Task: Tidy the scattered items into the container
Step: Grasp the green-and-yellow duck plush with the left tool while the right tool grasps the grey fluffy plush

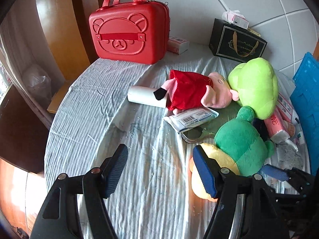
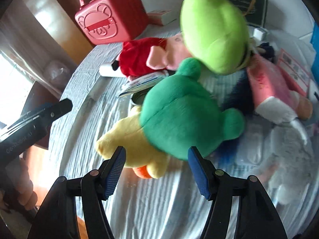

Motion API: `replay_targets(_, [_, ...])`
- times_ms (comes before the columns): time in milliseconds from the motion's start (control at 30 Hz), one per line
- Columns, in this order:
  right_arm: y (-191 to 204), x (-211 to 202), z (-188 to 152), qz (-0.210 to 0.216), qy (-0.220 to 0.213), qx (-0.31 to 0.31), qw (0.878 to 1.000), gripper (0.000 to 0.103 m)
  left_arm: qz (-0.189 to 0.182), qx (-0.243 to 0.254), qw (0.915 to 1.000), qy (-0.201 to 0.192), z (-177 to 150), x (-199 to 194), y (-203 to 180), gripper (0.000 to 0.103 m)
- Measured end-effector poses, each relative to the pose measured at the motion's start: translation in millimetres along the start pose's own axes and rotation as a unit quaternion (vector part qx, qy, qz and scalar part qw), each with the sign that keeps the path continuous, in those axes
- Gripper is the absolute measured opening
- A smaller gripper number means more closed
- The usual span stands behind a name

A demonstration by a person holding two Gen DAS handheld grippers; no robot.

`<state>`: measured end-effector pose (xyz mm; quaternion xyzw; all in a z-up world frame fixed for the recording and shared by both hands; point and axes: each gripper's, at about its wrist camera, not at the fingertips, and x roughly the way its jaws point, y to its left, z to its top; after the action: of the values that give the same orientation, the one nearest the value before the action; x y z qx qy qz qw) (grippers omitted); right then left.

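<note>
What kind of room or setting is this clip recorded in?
Probably a home, perhaps a dining corner: a round table under a wrinkled cloth, strewn with plush toys and tissue packs, with a red case, a tiled wall and wooden furniture behind.

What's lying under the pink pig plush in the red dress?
Under the pink pig plush in the red dress lie a white cardboard tube, crossed by its black foot, and a white barcode-labelled packet. Anything beneath its body is covered.

Blue crate [image 1: 307,107] cut off; grey bundle [image 2: 289,159] perhaps cloth, blurred.
</note>
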<state>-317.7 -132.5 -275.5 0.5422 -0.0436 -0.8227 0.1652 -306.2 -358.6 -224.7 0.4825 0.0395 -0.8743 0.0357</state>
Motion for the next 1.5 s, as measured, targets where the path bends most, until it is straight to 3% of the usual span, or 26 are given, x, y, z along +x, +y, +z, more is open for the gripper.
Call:
replay_targets(167, [-42,-25,-7,-0.033,-0.013,-0.008,0.999,0.075,-0.017,0.011,0.9997,0.017,-21,-1,-33,0.067])
replay_targets(333, [-56,-18,0,-0.010,-0.007,-0.024,1.000,0.082,-0.028,-0.011,0.9986,0.043,-44,3,-53,0.067])
replay_targets(633, [-55,-1,2,0.000,0.013,-0.094,0.995,0.083,-0.036,-0.063,0.9943,0.078,-93,29,-68,0.067])
replay_targets(800, [-69,-4,-4,0.001,0.018,-0.093,0.995,0.083,-0.027,-0.057,0.9952,0.075,-98,36,-85,0.067])
replay_targets(933, [-90,-19,-10,-0.001,0.009,-0.074,0.997,0.083,-0.007,-0.004,0.9994,0.034,-78,13,-99,0.067])
replay_targets(1067, [-115,-43,-15,-0.009,-0.011,-0.034,0.999,0.085,0.014,0.079,0.9963,0.031,-50,18,-114,0.067])
replay_targets(1200, [-143,-64,-23,-0.035,-0.025,0.014,0.999,0.089,0.009,0.162,0.9839,0.074,-37,42,-123,0.067])
replay_targets(1367, [-174,-74,-35,-0.069,-0.026,0.097,0.993,0.092,0.001,0.245,0.9643,0.099,-26,60,-136,0.068])
replay_targets(1500, [-181,-72,-34,-0.091,-0.024,0.137,0.986,0.096,-0.032,0.276,0.9514,0.133,-18,80,-141,0.081])
